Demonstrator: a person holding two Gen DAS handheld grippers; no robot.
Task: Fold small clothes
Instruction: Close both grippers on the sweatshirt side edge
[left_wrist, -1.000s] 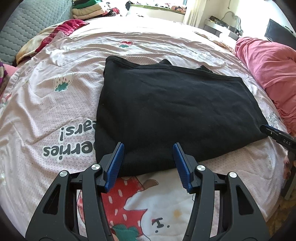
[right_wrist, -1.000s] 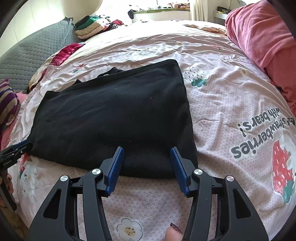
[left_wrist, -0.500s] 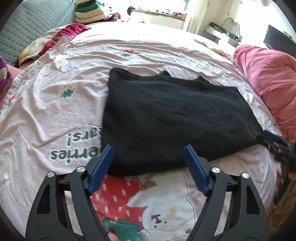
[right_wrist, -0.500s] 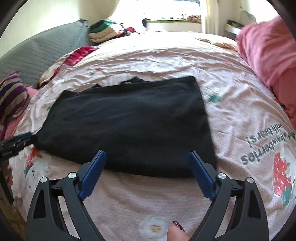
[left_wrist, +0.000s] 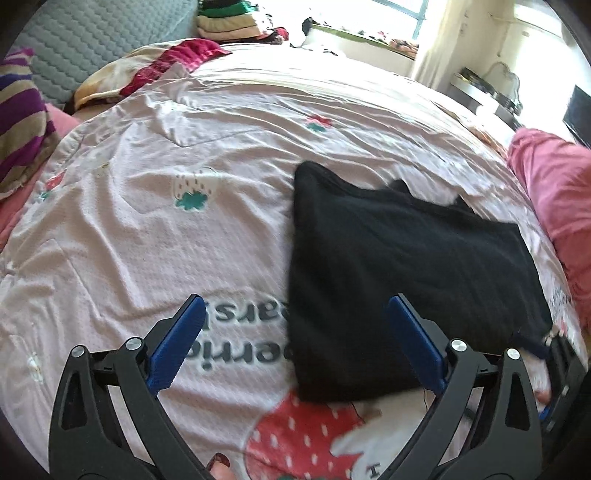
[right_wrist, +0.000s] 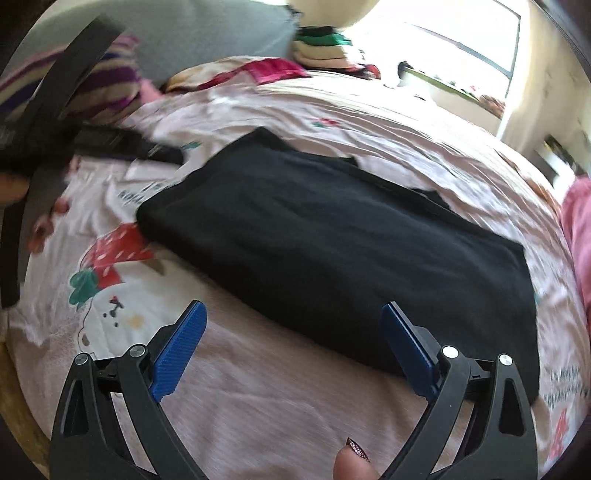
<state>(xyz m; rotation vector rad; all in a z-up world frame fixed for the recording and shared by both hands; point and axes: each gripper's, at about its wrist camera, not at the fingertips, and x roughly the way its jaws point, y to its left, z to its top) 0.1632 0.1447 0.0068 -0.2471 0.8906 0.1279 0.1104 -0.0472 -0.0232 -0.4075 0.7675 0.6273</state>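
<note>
Above the bed, the left claw (left_wrist: 295, 341) is spread wide and holds nothing. The right claw (right_wrist: 293, 349) is wide open too, with nothing in it. Just past both lies the folded black garment (left_wrist: 399, 273), flat on the pink strawberry bedspread (left_wrist: 166, 229).

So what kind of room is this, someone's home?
Most likely a home bedroom: a bed with a strawberry-print quilt, a striped pillow at its edge, and a stack of folded clothes by the window.
</note>
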